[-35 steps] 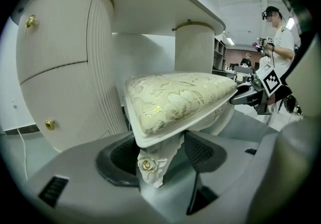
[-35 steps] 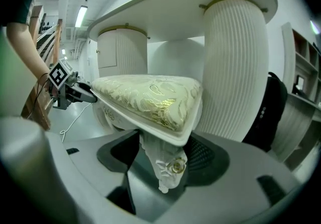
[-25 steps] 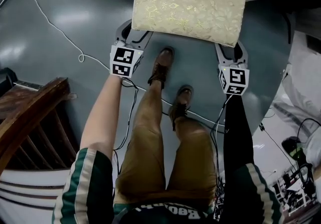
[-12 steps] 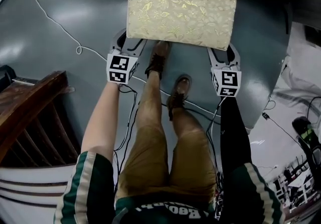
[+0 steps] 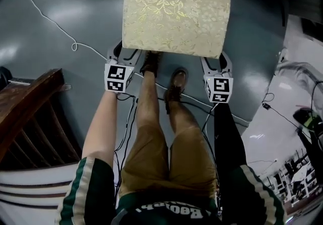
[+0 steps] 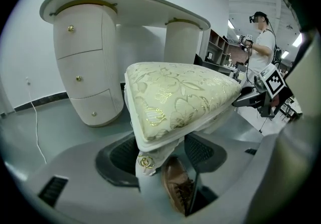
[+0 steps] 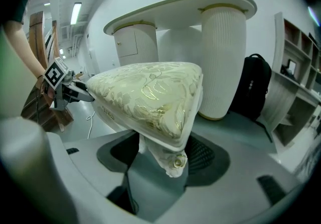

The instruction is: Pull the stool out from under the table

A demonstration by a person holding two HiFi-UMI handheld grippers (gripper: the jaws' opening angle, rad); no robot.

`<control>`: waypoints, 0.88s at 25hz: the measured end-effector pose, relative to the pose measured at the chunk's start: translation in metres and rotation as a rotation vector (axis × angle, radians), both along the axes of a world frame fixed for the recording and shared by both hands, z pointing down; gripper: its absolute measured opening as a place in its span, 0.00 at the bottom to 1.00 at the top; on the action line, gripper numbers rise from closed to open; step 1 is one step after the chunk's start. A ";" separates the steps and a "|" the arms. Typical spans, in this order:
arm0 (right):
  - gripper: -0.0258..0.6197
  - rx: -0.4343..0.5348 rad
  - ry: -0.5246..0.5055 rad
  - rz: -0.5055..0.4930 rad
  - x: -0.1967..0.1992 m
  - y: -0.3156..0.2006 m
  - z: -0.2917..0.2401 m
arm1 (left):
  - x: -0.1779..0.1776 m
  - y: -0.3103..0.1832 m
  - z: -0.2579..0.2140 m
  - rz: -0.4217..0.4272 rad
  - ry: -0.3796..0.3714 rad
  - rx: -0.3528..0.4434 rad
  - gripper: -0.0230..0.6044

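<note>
Although the pads are half hidden beneath the seat's rim, the left gripper (image 5: 125, 57) and the right gripper (image 5: 217, 62) are each judged to be clamped, jaws set wide, on a near corner of the stool (image 5: 175, 16). The carved top of a corner leg (image 6: 146, 165) is seen between the jaws in either gripper view. Whether the pads bear fully on the wood cannot be settled there.

The stool is found on the grey floor (image 5: 65, 2), just beyond the person's shoes (image 5: 176, 78). The table (image 6: 120, 7) is seen behind it and apart from it (only its far edge lies near the tabletop's rim in the head view). The pull is thus judged to be nearly done.

The brocade cushion is expected to be soft and rather slippery, so little purchase would be gained from it. The painted frame is taken to be stiff and moderately heavy, though its carving could be chipped. Hold is best taken where it is now, at the leg tops under the rim, one corner to each gripper. The stool should be drawn level, so that it is neither tipped nor twisted.
</note>
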State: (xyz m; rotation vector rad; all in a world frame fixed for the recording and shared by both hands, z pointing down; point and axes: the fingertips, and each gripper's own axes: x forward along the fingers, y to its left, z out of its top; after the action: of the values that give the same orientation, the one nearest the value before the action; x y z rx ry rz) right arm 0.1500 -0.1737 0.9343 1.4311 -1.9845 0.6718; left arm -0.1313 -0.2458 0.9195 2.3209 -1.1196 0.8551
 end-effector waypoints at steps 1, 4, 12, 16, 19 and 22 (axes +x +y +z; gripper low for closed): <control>0.50 -0.010 -0.001 0.001 0.000 0.001 0.001 | 0.000 0.001 0.001 0.001 -0.003 -0.006 0.52; 0.50 -0.037 -0.002 -0.001 0.001 0.001 0.003 | 0.002 0.001 0.002 0.001 -0.014 -0.018 0.52; 0.52 -0.075 -0.019 0.079 0.006 0.022 -0.015 | -0.009 0.011 -0.012 -0.103 -0.076 -0.011 0.52; 0.52 -0.051 -0.016 0.064 0.012 0.026 -0.040 | -0.007 0.020 -0.041 -0.130 -0.056 0.012 0.52; 0.52 -0.007 -0.015 0.059 0.016 0.012 -0.062 | 0.001 0.016 -0.066 -0.127 -0.041 0.050 0.52; 0.50 0.041 -0.018 0.051 0.015 -0.010 -0.085 | 0.015 0.002 -0.095 -0.126 -0.007 0.103 0.52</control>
State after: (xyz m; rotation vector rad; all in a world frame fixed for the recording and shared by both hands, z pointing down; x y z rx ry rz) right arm 0.1648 -0.1835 0.8488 1.5094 -1.9927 0.6718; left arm -0.1161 -0.2433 0.8244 2.3012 -1.3260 0.7762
